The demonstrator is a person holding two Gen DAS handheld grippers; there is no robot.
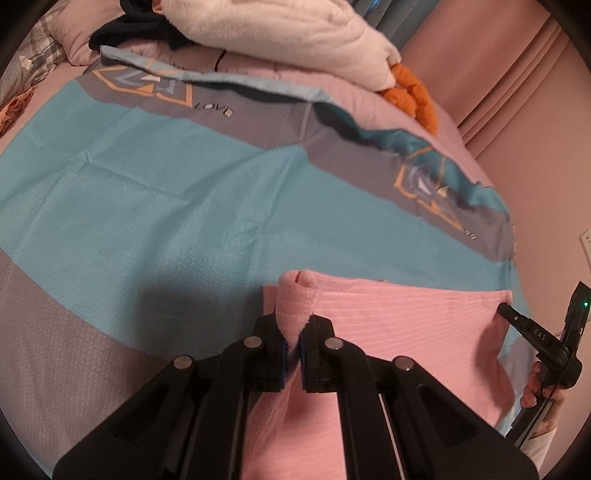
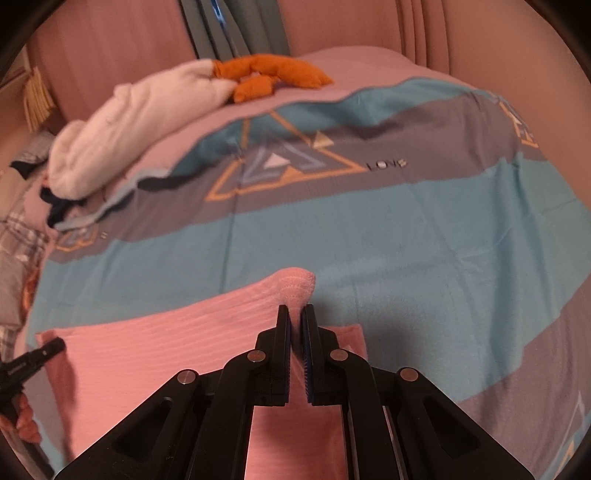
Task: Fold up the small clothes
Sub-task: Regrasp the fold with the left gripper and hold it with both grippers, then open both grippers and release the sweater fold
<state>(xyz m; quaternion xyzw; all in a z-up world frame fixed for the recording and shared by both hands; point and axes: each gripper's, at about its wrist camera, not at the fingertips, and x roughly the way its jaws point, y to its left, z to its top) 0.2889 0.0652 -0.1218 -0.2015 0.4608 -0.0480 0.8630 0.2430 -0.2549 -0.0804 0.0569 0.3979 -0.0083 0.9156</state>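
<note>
Both tools are clenched on the pink cloth (image 1: 388, 332): our left tool (image 1: 293, 332) pinches one corner, our right tool (image 2: 297, 325) the other, so we can carry that edge over evenly, we judge, for a fold. Below the lifted corners, the cloth lies flat on the striped blue bedspread (image 1: 147, 206). Farther off sit a white blanket (image 1: 280, 33) and an orange garment (image 2: 269, 74), near the bed's far edge. We see no containers.
</note>
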